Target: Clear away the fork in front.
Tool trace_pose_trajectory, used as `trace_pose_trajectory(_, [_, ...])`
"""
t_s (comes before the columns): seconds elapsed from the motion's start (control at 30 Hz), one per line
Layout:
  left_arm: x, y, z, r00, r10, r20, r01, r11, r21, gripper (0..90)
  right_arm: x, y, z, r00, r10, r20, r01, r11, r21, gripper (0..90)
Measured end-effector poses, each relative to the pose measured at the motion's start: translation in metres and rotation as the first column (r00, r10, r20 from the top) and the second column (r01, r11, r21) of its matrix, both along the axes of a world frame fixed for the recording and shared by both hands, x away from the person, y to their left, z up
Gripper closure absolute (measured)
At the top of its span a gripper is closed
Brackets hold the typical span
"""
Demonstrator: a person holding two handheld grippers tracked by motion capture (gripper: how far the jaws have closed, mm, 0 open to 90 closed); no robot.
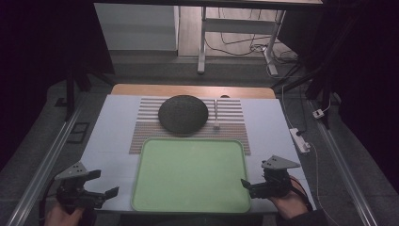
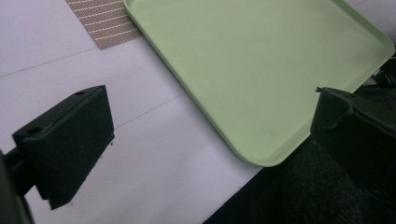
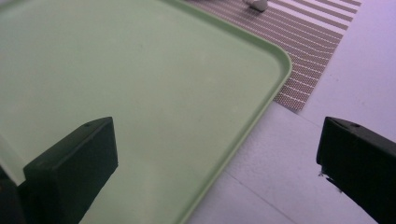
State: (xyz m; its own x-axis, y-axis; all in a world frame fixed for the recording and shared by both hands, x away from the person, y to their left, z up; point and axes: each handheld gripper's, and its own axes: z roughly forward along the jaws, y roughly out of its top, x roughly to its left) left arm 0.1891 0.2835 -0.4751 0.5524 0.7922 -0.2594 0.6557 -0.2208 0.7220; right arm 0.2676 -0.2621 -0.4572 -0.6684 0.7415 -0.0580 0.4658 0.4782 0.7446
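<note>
The left gripper was at the near left corner of the table, held by a hand; its jaws stood wide apart and held nothing. In the left gripper view its jaws framed the white table surface and the near left corner of the tray; the gripper was beside the tray and not touching it; a corner of the striped mat showed at the top.

In the middle the green tray lay flat near the front edge of the table, empty; its far edge rested on the striped mat. Behind the tray a dark round object sat on the mat, and just to the right of it lay a thin white item; I could not tell what it was.

On the right, the right gripper was just beside the right rim of the tray, held by a hand; its jaws were also wide apart and empty. In the right gripper view one jaw was over the tray and the other over the table; whether a jaw touched the rim, I could not tell; the mat lay beyond.
</note>
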Motion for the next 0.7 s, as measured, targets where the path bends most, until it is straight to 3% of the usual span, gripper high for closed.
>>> trace_pose_trajectory(0.33, [0.000,0.000,0.000,1.0000,-0.001,-0.002,0.001,1.0000,-0.002,0.0,0.021,0.017,-0.003,0.9986,0.053,-0.006,-0.054,0.997,-0.060,0.0])
trace_pose_trajectory(0.57, [0.001,0.000,0.000,1.0000,-0.001,-0.005,0.001,1.0000,-0.002,0.0,0.037,0.029,-0.004,0.9983,0.057,0.009,-0.056,0.995,-0.083,0.0])
trace_pose_trajectory(0.7, [0.001,0.000,0.000,1.0000,-0.001,-0.006,0.001,1.0000,0.000,0.0,0.045,0.036,-0.007,0.9983,0.056,-0.019,-0.058,0.994,-0.091,0.0])
